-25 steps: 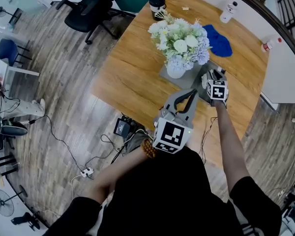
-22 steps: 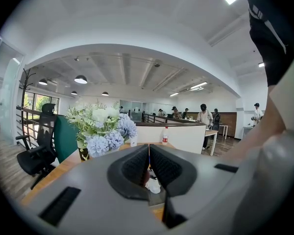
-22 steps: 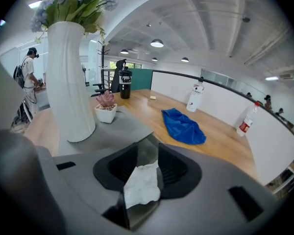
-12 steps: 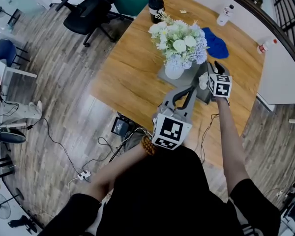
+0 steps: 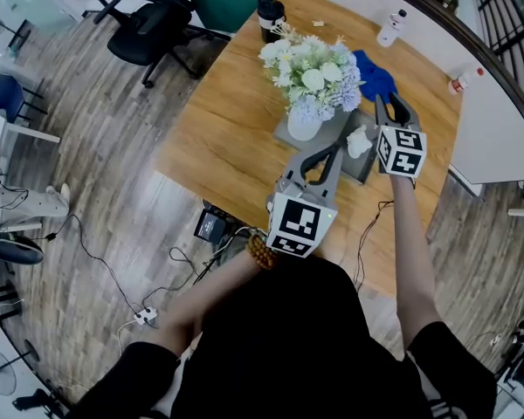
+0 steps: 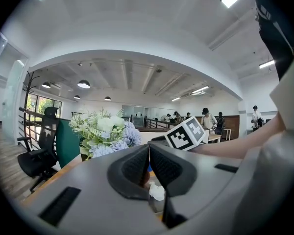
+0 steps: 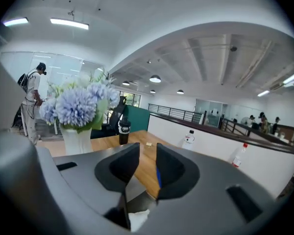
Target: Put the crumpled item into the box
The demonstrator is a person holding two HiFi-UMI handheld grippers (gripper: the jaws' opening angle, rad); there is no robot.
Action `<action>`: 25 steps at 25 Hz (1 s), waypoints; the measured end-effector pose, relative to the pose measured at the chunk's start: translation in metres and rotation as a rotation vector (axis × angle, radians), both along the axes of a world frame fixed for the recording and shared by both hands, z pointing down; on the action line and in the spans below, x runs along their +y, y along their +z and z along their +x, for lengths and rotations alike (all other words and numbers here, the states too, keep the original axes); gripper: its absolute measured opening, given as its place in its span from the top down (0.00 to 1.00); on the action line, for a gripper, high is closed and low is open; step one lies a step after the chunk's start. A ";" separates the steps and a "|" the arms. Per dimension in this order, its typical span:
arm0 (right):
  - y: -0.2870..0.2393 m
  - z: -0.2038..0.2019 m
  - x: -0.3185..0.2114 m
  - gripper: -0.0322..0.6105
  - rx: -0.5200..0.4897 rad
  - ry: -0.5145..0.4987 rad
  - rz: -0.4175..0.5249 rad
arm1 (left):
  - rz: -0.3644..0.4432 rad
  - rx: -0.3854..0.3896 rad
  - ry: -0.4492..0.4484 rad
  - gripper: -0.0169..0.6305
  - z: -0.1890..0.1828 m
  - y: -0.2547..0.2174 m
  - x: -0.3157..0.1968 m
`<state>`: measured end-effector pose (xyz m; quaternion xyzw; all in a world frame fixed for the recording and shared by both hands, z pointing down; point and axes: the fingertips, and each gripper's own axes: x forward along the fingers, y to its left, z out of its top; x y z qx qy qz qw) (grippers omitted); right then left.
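As emptied right tongs [image 5: 390, 105] close, tissue [image 5: 359, 142] lies boxed.

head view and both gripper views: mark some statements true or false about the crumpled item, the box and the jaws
1. The crumpled item lies in the grey box. True.
2. The right gripper is clamped on the crumpled item. False: its jaws stand apart with nothing between them, though they have just been closing a little.
3. The left gripper has its jaws together. True.
4. The blue cloth lies on the floor. False: it lies on the table, beyond the flowers.
5. The flowers lie tipped over. False: they stand upright in a white vase.
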<state>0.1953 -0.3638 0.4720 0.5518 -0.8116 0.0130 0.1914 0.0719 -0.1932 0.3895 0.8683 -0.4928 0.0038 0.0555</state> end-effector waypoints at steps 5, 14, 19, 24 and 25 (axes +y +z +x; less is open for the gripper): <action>-0.048 -0.003 0.007 0.78 -0.031 0.006 0.101 | 0.010 0.003 -0.025 0.93 -0.008 -0.003 -0.005; -0.125 -0.015 0.041 0.82 -0.032 -0.006 0.278 | 0.021 0.004 -0.038 0.93 -0.013 -0.007 -0.013; -0.157 -0.021 0.067 0.85 -0.037 -0.016 0.366 | 0.034 0.004 -0.032 0.93 -0.009 -0.012 -0.017; -0.167 -0.023 0.098 0.87 0.015 0.021 0.489 | 0.037 0.002 -0.026 0.93 -0.005 -0.012 -0.019; -0.165 -0.024 0.104 0.88 0.009 0.025 0.490 | 0.039 0.002 -0.022 0.93 -0.004 -0.012 -0.018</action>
